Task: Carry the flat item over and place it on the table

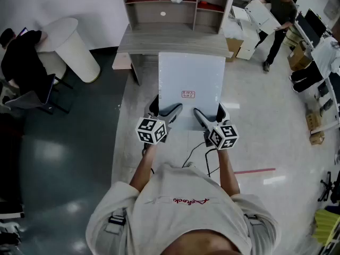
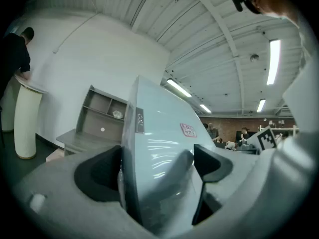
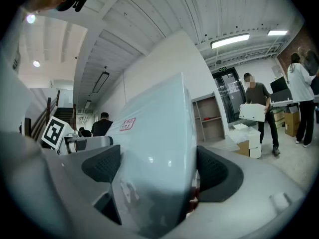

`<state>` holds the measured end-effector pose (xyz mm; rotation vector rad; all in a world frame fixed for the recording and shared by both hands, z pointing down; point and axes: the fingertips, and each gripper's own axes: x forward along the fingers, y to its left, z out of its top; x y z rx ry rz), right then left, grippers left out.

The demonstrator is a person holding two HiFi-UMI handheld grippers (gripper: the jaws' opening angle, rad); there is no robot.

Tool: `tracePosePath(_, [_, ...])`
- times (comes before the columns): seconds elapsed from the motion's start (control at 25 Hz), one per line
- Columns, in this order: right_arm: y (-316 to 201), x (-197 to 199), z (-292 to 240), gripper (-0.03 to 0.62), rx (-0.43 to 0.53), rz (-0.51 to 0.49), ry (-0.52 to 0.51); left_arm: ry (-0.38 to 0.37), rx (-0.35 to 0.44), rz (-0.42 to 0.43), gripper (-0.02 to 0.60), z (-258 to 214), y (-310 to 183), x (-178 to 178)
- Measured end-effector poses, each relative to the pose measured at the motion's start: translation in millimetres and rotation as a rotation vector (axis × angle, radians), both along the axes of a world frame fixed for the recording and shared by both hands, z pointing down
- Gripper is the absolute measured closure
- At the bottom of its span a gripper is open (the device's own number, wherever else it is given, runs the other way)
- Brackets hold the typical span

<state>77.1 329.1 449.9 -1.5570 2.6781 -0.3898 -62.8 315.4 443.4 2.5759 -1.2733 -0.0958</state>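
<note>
Head view first: I've got the board (image 1: pixel 191 84) out in front of me, lying flat and level, pale and glossy, with a small red label (image 1: pixel 188 94) near its middle. Both tongs have it by the near edge. The left gripper (image 1: pixel 163 109) is at the near left corner and the right gripper (image 1: pixel 210 113) at the near right corner, each with one dark jaw lying over the top face.

Left gripper view: the board (image 2: pixel 164 133) fills the gap of the left gripper (image 2: pixel 154 168), jaws spread wide and clamped on it, one pad on each face. Right gripper view, same story: the right gripper (image 3: pixel 157 171) is clenched on the board (image 3: pixel 159 133), pads on both sides.

From above, the board's far edge meets the front edge of the grey table (image 1: pixel 170 39); I can't tell whether the two touch. A shelf unit (image 1: pixel 164 4) stands at the back of that table. Below the board is shiny floor (image 1: pixel 265 142), and a dark cable (image 1: pixel 196 153) hangs between my forearms.

Off to the left, a person in black (image 1: pixel 21 57) leans at a white round pedestal (image 1: pixel 71 47). Far right, another person (image 1: pixel 279 15) carries a white box (image 1: pixel 263 14).
</note>
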Motion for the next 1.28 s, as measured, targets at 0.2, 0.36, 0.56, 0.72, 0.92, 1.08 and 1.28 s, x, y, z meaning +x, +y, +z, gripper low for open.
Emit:
tracePosePath(0.2, [1.9,-4.1,-5.2,0.103,0.002,0.0,0.001,0.001,0.002,0.002,0.118,-5.3,1.7,-3.8])
tracePosePath(0.36, [2.7,-11.9,-1.5,0.103,0.001,0.006,0.003,0.002,0.0,0.009,0.118,-0.9,1.6,-11.5])
tracePosePath(0.56, [2.0,-19.5,-4.5,0.102,0.006,0.021,0.01,0.013,0.003,0.023,0.118,-1.6,-1.2,-18.7])
tracePosePath(0.72, [2.2,-26.2,-5.1,0.102,0.01,0.038,0.007,0.012,0.01,0.038,0.118,-2.7,-3.2,-25.1])
tracePosePath(0.92, [-0.7,-41.5,-5.2,0.102,0.016,0.061,0.012,0.017,0.013,0.059,0.118,-1.9,-8.9,-40.2])
tracePosePath(1.08, [-1.5,-49.7,0.8,0.103,0.017,0.08,0.009,0.016,0.011,0.08,0.118,4.2,-13.0,-47.7])
tracePosePath(1.28, [-2.5,-52.7,6.0,0.103,0.015,0.097,0.012,0.019,0.007,0.095,0.118,9.4,-16.0,-50.6])
